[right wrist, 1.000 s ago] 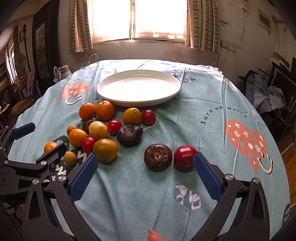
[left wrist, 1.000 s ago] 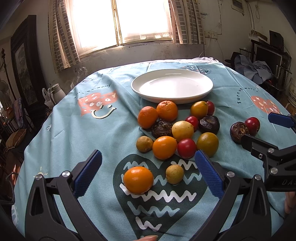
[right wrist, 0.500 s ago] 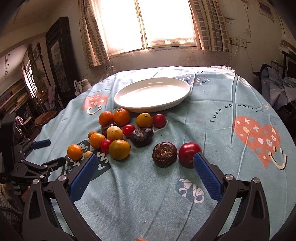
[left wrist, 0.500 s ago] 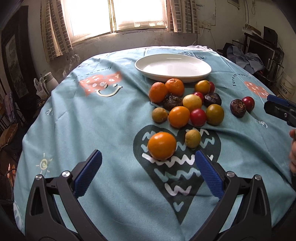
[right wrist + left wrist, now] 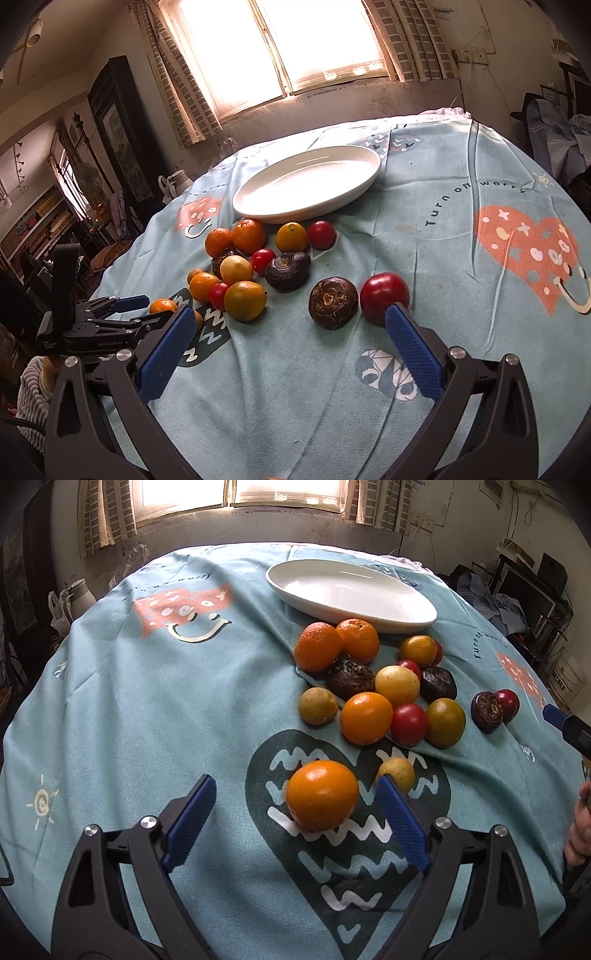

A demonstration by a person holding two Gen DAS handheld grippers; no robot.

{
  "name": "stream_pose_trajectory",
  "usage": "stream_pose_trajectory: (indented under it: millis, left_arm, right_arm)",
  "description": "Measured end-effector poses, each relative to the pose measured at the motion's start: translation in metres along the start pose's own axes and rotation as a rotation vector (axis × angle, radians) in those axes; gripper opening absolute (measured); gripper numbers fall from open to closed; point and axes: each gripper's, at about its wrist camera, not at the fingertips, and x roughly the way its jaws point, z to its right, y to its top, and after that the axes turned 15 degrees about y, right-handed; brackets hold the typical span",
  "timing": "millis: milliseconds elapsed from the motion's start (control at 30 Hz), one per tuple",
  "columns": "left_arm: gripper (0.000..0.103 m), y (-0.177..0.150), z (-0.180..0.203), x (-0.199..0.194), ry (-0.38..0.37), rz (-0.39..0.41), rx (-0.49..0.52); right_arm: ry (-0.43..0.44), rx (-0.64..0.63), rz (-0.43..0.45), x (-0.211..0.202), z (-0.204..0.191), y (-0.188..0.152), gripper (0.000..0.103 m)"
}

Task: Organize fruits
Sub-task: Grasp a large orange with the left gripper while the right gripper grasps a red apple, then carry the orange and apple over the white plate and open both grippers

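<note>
A lone orange (image 5: 322,795) lies on the teal tablecloth between the jaws of my left gripper (image 5: 295,786). The jaws are closing; the orange lies nearer the right pad, and neither pad presses on it. A small yellow-green fruit (image 5: 396,773) lies just behind the right pad. Beyond them is a cluster of oranges, red and dark fruits (image 5: 369,701), then the empty white plate (image 5: 351,587). My right gripper (image 5: 291,312) stands open and empty over the cloth. A dark fruit (image 5: 334,302) and a red fruit (image 5: 384,295) lie by its right finger.
A white jug (image 5: 79,598) stands beyond the table's far left edge. Dark furniture and piled clothes (image 5: 509,605) crowd the right side. A hand (image 5: 580,830) shows at the right edge. The cloth (image 5: 480,192) to the right of the plate bears only printed hearts.
The left gripper came down and in on the lone orange, which now looks larger between narrower jaws. The right gripper's view swung and tilted; its jaws stay wide.
</note>
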Motion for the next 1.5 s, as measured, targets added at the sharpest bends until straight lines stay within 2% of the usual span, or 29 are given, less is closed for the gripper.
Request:
stream_pose_trajectory:
  millis: [33,100,167,200,367,467,533,600,700,833,867,933,1000,1100,1200,1333,1500]
  left_arm:
    - [0.077,0.0,0.002,0.001,-0.001,-0.005,0.007]
    - [0.073,-0.001,0.006,0.004,0.0,-0.016,0.028]
    - [0.064,-0.002,0.011,0.005,0.009,-0.017,0.052]
    - [0.056,-0.001,0.013,0.005,0.007,-0.021,0.059]
    - [0.041,-0.001,0.019,0.006,0.001,-0.014,0.078]
    - [0.04,-0.002,0.015,0.005,-0.021,-0.014,0.061]
    - [0.04,-0.002,0.012,0.004,-0.039,-0.011,0.046]
    - [0.04,-0.003,0.01,0.002,-0.045,-0.001,0.037]
    - [0.04,-0.004,0.01,0.001,-0.044,0.003,0.036]
    - [0.04,-0.005,0.011,0.003,-0.047,-0.006,0.039]
    - [0.04,-0.004,0.011,0.003,-0.048,-0.008,0.04]
    - [0.04,-0.004,0.011,0.004,-0.053,-0.011,0.041]
    - [0.04,-0.004,0.012,0.005,-0.056,-0.014,0.044]
    - [0.04,-0.003,0.012,0.006,-0.059,-0.016,0.047]
    - [0.04,-0.003,0.01,0.006,-0.069,-0.013,0.038]
    - [0.04,0.007,0.008,0.002,-0.082,-0.009,0.027]
    - [0.04,0.063,0.023,-0.01,-0.046,0.068,0.069]
  right_arm:
    - [-0.002,0.001,-0.001,0.0,0.0,0.0,0.102]
    - [-0.005,0.004,-0.002,0.001,0.001,0.0,0.102]
    - [-0.008,0.008,-0.006,0.002,0.002,0.0,0.102]
    - [-0.01,0.01,-0.007,0.002,0.003,0.0,0.102]
    - [-0.072,0.03,-0.031,0.005,0.01,-0.001,0.102]
    - [-0.142,-0.003,-0.072,0.005,0.013,0.0,0.102]
    - [-0.185,-0.034,-0.098,0.004,0.016,0.001,0.097]
    - [-0.207,-0.05,-0.133,0.006,0.023,0.002,0.083]
    - [-0.204,-0.02,-0.169,0.012,0.037,0.006,0.073]
    - [-0.216,0.002,-0.206,0.025,0.053,0.013,0.069]
    - [-0.218,0.009,-0.214,0.028,0.055,0.014,0.063]
    - [-0.184,0.039,-0.223,0.034,0.063,0.016,0.058]
    - [-0.146,0.08,-0.224,0.038,0.071,0.015,0.048]
    - [-0.115,0.106,-0.223,0.04,0.074,0.014,0.041]
    - [-0.105,0.103,-0.202,0.036,0.071,0.015,0.039]
    - [-0.111,0.08,-0.13,0.018,0.064,0.023,0.039]
    - [-0.092,0.039,-0.122,0.02,0.047,0.061,0.039]
